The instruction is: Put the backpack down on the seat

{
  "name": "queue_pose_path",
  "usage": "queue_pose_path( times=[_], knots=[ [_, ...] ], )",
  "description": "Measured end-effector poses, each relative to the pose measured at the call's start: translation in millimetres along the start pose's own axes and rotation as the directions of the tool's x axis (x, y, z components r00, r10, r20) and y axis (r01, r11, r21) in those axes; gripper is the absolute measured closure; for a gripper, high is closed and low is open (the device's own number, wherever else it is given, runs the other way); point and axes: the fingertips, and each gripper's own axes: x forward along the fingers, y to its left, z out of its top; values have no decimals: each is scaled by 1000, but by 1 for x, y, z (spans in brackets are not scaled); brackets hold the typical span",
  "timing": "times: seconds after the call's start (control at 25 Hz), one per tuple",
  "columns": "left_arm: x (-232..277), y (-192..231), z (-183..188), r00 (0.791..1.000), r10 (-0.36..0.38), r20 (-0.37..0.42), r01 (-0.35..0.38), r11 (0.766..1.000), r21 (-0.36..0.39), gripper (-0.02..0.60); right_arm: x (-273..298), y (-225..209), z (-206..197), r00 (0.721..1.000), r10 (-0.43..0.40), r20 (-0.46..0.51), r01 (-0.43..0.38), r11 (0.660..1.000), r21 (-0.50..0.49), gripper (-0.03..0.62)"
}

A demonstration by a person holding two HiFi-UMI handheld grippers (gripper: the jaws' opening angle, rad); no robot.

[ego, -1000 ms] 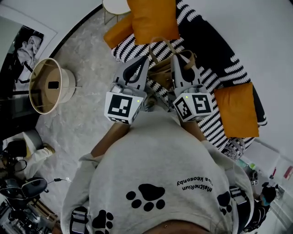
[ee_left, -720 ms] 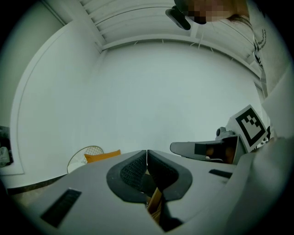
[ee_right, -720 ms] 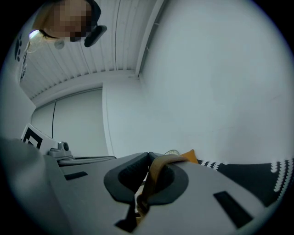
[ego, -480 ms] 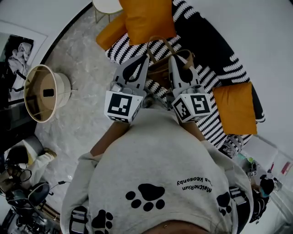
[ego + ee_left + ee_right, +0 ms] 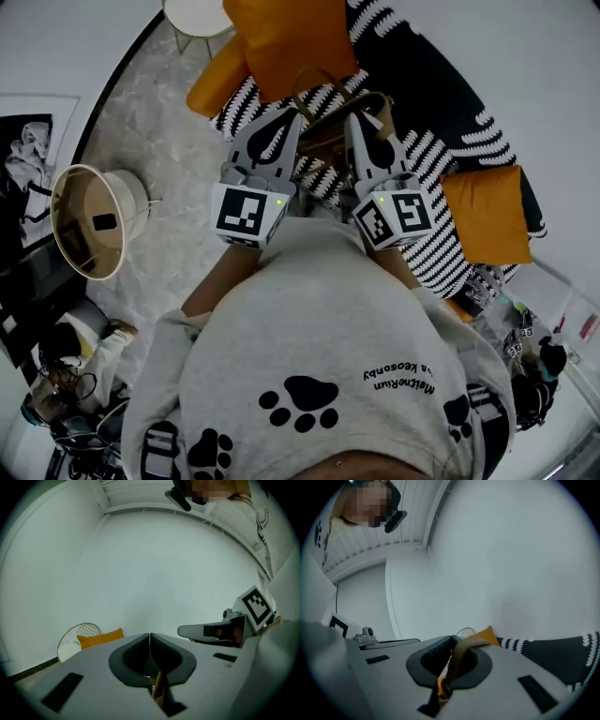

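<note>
A brown backpack [image 5: 328, 141] hangs between my two grippers above the black-and-white striped seat [image 5: 441, 141] of a sofa. My left gripper [image 5: 281, 120] is shut on one tan strap [image 5: 157, 686], which shows low between its closed jaws [image 5: 150, 637]. On the other side, my right gripper [image 5: 361, 120] is shut on the second strap [image 5: 459, 660], which loops out over its jaws [image 5: 452, 640]. Most of the bag's body is hidden under the grippers in the head view.
Orange cushions lie on the sofa at the far end [image 5: 291, 37] and the right end [image 5: 483, 211]. A round white side table [image 5: 197, 14] stands beside the sofa. A floor lamp's shade [image 5: 94, 220] stands on the marble floor at the left.
Both grippers have carried the backpack forward, further over the striped seat. The sofa and cushions have shifted in the head view, and the lamp has slid back towards me.
</note>
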Motion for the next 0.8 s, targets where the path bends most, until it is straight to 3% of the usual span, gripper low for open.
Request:
queue_pose_path(
  times=[0.4,0.48,0.8],
  knots=[
    [38,57,-13,995,-95,-35,94,995,-28,560,62,-10,-4,998,-68,0,68,995,66,562],
    [46,67,-9,995,-98,-2,98,994,-42,560,73,-10,-4,998,-70,-5,70,995,64,562],
    [75,97,-32,995,-92,-28,89,992,-87,560,111,-25,-29,995,-46,-84,54,995,84,562]
  ],
)
